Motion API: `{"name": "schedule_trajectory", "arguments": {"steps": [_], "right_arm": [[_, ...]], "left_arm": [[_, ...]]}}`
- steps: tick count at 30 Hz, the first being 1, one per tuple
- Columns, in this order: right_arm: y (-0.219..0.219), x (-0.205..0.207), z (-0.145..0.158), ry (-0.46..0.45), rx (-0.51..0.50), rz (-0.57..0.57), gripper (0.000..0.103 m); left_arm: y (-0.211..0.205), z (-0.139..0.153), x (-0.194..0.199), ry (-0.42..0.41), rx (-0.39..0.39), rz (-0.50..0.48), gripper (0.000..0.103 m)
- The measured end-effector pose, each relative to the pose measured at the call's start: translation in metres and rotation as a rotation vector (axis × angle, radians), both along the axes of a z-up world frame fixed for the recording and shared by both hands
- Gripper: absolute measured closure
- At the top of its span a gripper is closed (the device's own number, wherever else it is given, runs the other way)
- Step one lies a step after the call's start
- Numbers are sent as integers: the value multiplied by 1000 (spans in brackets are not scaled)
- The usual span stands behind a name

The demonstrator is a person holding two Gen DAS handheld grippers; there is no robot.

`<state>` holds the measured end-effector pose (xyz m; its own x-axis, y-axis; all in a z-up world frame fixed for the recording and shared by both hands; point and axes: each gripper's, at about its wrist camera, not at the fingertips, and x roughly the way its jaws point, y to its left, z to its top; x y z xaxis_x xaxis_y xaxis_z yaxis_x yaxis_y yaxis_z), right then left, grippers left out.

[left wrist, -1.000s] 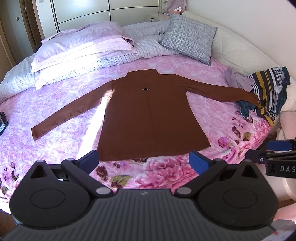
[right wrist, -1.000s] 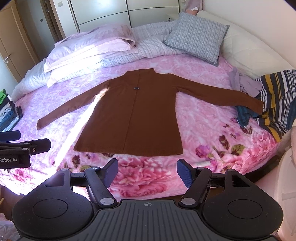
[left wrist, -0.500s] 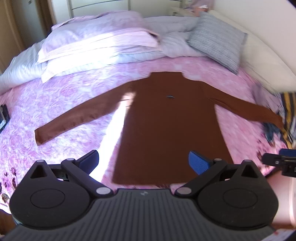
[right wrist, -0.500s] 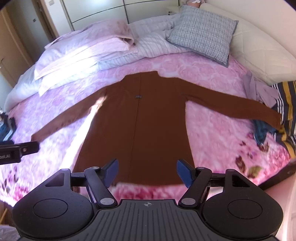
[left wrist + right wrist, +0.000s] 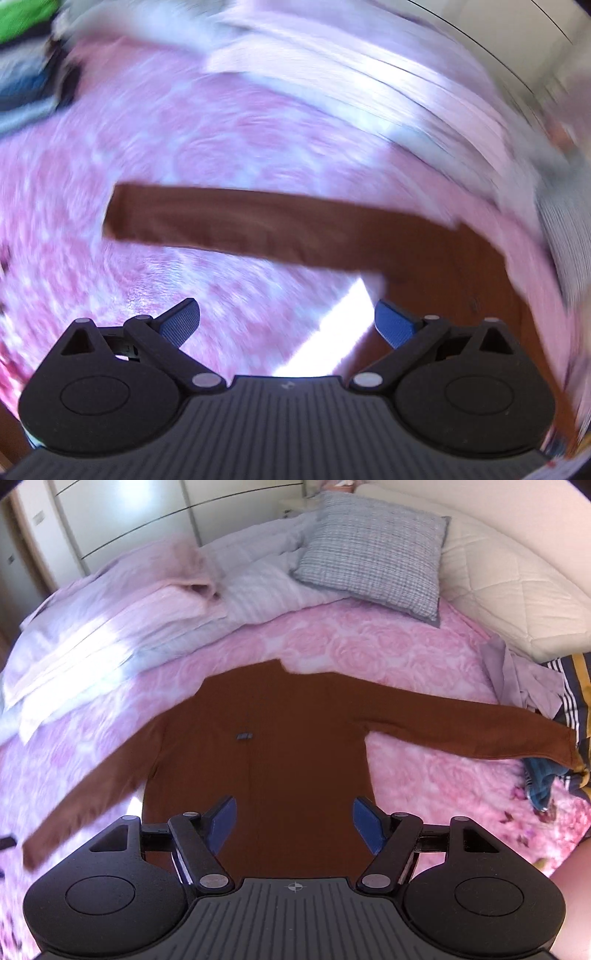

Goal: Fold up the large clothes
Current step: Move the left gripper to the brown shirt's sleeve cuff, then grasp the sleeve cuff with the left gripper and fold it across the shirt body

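The brown garment [image 5: 266, 746] lies flat on the pink floral bedspread [image 5: 369, 642], both sleeves spread wide. The right gripper [image 5: 294, 821] hovers over its near hem, the left gripper [image 5: 287, 325] near the left sleeve [image 5: 258, 225]; the 2 are wide open, holding nothing.

Cardigan [image 5: 273, 746] on bed [image 5: 406, 646], cushion [image 5: 373, 568] behind

Heavy motion blur is smeared across the left wrist view, a blown-out sunlight strip [image 5: 328, 332] is seen on the bedspread [image 5: 221, 122], while the brighter right wrist view is kept sharper, softened leftward, and bowed at its edges.
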<state>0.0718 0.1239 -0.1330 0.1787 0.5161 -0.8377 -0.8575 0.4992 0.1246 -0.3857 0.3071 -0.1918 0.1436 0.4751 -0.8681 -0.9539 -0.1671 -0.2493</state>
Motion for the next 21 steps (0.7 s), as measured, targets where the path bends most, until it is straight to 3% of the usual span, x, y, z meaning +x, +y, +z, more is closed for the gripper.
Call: {"name": "schedule_trajectory", "arguments": {"steps": [5,8,12,16,18,21], "right_arm": [[35,1,-36,23,-39,-44,36],[50,-8,-61,12,-81,-5,36],[64,-20,-91,4,-152,32,36],[71,-29,-110,1,-188,54,36],[74,-32,-115,-6,-194,70,36],[79,-34,-125,-29,-206,94,36]], "left_arm": [[39,-68,-73,-188,-35,278,12],[49,-105,-107,-316,-34,441,22],[54,-145,-133,-416,-43,613,37],[60,-170,-142,-445,-37,665,52],[63,-182,-145,-438,-32,671,70],[65,-195,-146,-410,-20,669,82]]}}
